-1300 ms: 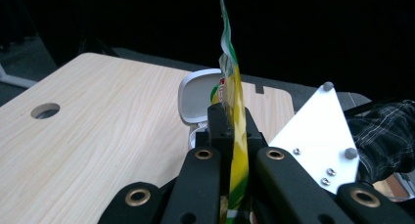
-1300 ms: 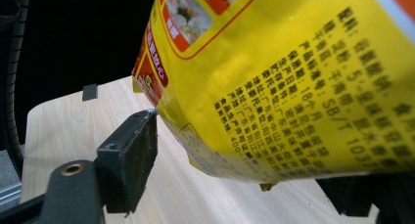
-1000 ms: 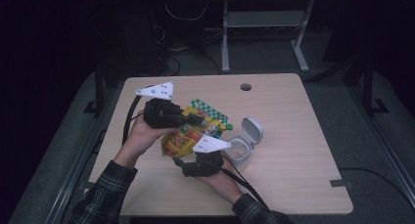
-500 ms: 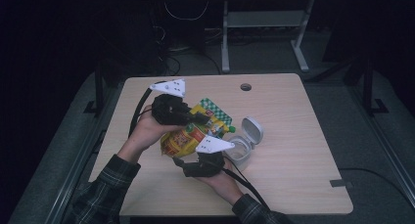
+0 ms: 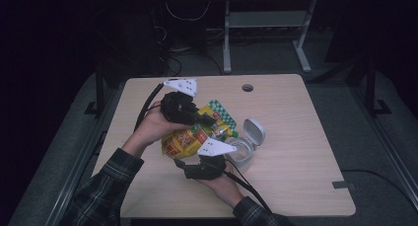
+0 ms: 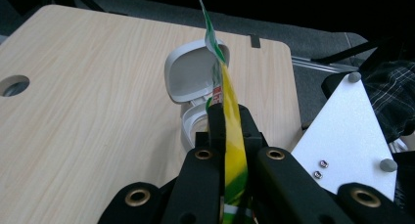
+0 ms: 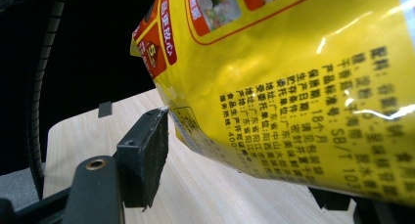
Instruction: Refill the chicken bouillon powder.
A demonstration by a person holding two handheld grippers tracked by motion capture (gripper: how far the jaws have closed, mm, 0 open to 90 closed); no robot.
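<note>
Yellow packet [image 5: 185, 139] tilted, long axis diagonal, green top [image 5: 219, 115] far-right.

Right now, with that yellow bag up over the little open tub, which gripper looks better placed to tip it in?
Probably the left gripper: its jaws are shut on the yellow bag edge, right above the open tub. The right gripper sits lower at the bag's bottom, jaws closing in, better for steadying.
</note>
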